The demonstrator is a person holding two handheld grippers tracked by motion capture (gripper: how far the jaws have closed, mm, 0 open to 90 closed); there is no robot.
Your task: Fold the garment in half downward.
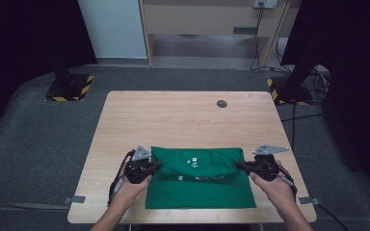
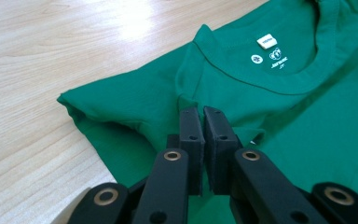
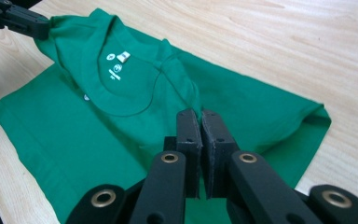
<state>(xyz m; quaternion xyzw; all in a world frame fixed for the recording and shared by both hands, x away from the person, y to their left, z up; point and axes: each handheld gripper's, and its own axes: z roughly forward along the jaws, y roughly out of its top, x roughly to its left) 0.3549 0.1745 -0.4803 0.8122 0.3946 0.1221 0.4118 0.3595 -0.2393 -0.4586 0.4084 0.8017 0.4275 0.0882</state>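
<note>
Two grippers, left (image 1: 155, 166) and right (image 1: 240, 166), each pinch a side of my folded green shirt (image 1: 200, 185) near the table's (image 1: 183, 115) front edge. Light, limp cloth; I grip doubled folds.

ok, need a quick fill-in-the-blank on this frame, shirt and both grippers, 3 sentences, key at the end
1. The folded T-shirt on the wooden table is ____ in colour.
2. The left gripper and the right gripper each have their jaws ____ on the shirt's fabric.
3. In the high view, the small dark round thing lies on the table's ____ side from the person.

Missing words: green; shut; far
</note>
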